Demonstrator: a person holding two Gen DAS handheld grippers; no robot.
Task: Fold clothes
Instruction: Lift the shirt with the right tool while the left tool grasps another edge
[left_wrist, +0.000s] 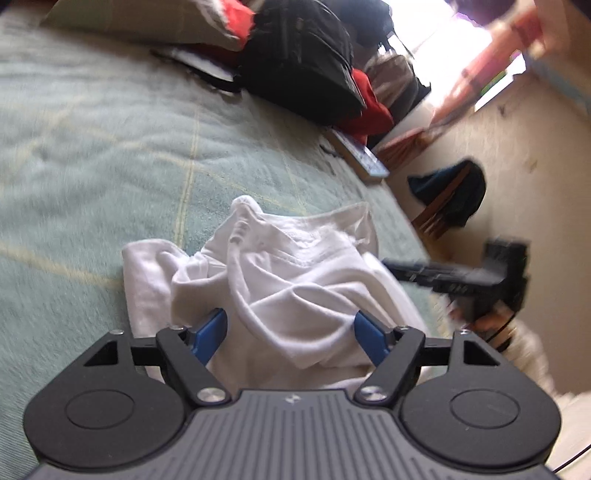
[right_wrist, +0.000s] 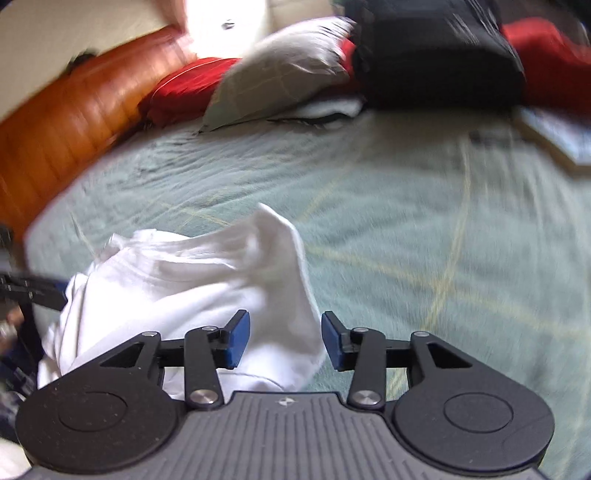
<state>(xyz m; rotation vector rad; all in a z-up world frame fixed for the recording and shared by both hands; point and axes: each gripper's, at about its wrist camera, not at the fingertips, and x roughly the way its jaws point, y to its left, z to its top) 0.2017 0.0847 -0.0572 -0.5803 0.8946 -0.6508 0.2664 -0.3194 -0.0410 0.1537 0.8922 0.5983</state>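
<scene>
A crumpled white garment (left_wrist: 280, 280) lies in a heap on the green bedspread (left_wrist: 92, 147). My left gripper (left_wrist: 291, 332) is open, its blue pads (left_wrist: 212, 332) spread wide on either side of a bunch of the white cloth. In the right wrist view the same white garment (right_wrist: 177, 288) fills the lower left. My right gripper (right_wrist: 284, 341) is open over the garment's right edge, with cloth lying between its blue pads (right_wrist: 238, 339). The right gripper (left_wrist: 472, 280) also shows blurred at the right of the left wrist view, and the left one (right_wrist: 26, 288) at the left edge of the right wrist view.
At the head of the bed are a black backpack (left_wrist: 306, 62), red cloth (left_wrist: 369, 110), a pale pillow (right_wrist: 280, 74) and a flat book (left_wrist: 362, 155). An orange-brown headboard (right_wrist: 74, 118) bounds the left. A dark garment hangs on a wooden chair (left_wrist: 450, 195) beside the bed.
</scene>
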